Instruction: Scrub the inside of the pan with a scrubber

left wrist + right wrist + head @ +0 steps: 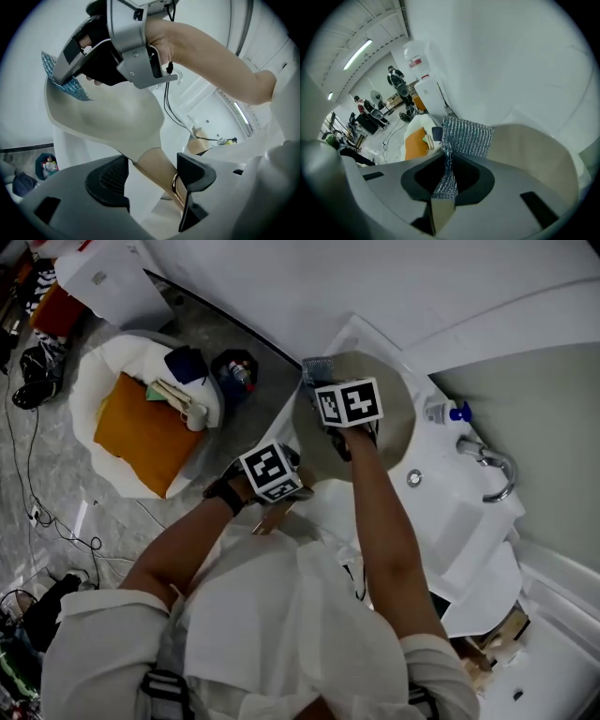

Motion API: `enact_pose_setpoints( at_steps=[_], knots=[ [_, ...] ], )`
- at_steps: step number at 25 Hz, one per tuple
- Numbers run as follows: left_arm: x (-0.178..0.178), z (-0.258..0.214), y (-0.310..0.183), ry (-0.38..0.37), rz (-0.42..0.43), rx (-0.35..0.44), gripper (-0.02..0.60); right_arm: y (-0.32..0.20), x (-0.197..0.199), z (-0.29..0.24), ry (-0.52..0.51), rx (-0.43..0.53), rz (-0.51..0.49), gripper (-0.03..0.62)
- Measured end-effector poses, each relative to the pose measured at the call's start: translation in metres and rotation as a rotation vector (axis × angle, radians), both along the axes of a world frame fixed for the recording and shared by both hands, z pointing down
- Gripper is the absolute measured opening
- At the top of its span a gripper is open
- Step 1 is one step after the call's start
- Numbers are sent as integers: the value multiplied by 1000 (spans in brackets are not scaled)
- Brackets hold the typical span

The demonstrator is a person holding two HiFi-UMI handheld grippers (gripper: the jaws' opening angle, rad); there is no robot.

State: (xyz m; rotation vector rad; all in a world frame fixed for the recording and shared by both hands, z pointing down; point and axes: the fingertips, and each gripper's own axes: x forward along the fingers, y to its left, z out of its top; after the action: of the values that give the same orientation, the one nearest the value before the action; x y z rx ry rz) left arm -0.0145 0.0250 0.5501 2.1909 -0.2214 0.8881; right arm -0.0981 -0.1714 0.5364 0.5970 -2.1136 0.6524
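Observation:
A beige pan (pixel 375 432) is held tilted over the sink by its wooden handle (pixel 159 171). My left gripper (pixel 150 177) is shut on that handle, beside a gold ring on it. In the head view its marker cube (pixel 272 472) sits below and left of the pan. My right gripper (pixel 447 180) is shut on a silvery-blue mesh scrubber (pixel 466 136), pinching one end so the rest fans out ahead. The scrubber (pixel 317 369) rests at the pan's far left rim, under the right marker cube (pixel 349 401). The pan's pale inside (pixel 534 154) curves off to the right.
A white sink (pixel 459 521) with a chrome faucet (pixel 495 472) and a blue-capped bottle (pixel 446 412) lies under and right of the pan. On the floor to the left is a white bag (pixel 94 381) with orange contents, with cables beyond. People stand far off (pixel 370 117).

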Motion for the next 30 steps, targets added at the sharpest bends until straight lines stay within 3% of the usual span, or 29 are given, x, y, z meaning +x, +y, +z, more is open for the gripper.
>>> enact_pose_setpoints(
  at_steps=[5,11,16,19,25,30],
  knots=[
    [-1,-1,0,0,5,1,331,-25,13,2,-15,2,124,51],
    [-1,1,0,3,6,0,331,-60,56,-2,-44,5,300,49],
    [-4,2,3,1,17,-3,331,-60,98,-7,-26,13,364,49],
    [-7,2,3,-7,24,0,331,-48,114,-20,-6,43,323,49],
    [-10,3,4,-21,32,1,331,-48,150,-45,174,221,151,49],
    [-2,1,1,-18,27,8,331,-46,182,-39,303,231,45,49]
  ],
)
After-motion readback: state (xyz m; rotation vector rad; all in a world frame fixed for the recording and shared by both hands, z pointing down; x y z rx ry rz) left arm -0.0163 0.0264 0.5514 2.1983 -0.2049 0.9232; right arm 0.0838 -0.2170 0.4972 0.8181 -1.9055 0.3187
